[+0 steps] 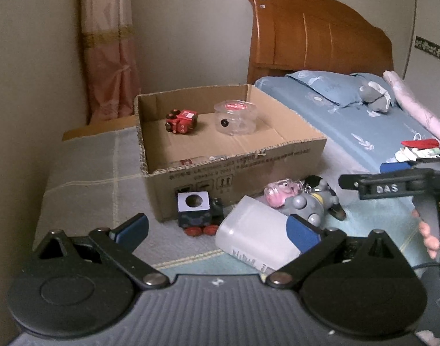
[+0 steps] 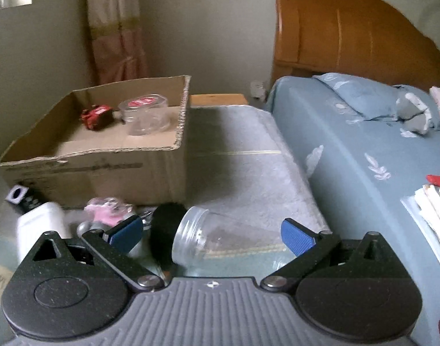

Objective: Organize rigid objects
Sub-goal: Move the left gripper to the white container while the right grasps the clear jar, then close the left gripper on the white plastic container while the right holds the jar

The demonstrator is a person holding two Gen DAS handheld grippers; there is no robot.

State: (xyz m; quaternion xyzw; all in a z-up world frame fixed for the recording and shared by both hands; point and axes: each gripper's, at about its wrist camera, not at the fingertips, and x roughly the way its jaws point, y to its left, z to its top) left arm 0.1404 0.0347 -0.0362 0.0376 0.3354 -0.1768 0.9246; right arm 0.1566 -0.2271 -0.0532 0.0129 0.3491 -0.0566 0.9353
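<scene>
A cardboard box (image 1: 277, 161) holds a red toy car (image 1: 182, 121) and a clear round tub with a red lid (image 1: 235, 116). In front of it lie a dark toy train (image 1: 198, 212), a white plastic bottle (image 1: 256, 238), a pink toy (image 1: 280, 193) and a grey figure (image 1: 312, 206). My left gripper (image 1: 217, 232) is open, with the white bottle lying by its right finger. My right gripper (image 2: 212, 235) is open around a clear glass jar (image 2: 217, 238) lying on its side, next to a black lid (image 2: 165, 230). The box (image 2: 104, 170) also shows in the right wrist view.
The things lie on a pale mat (image 2: 248, 167) beside a bed with a blue sheet (image 2: 364, 155) and a wooden headboard (image 1: 315, 37). Papers (image 2: 433, 210) lie on the bed. A curtain (image 1: 110, 49) hangs at the back.
</scene>
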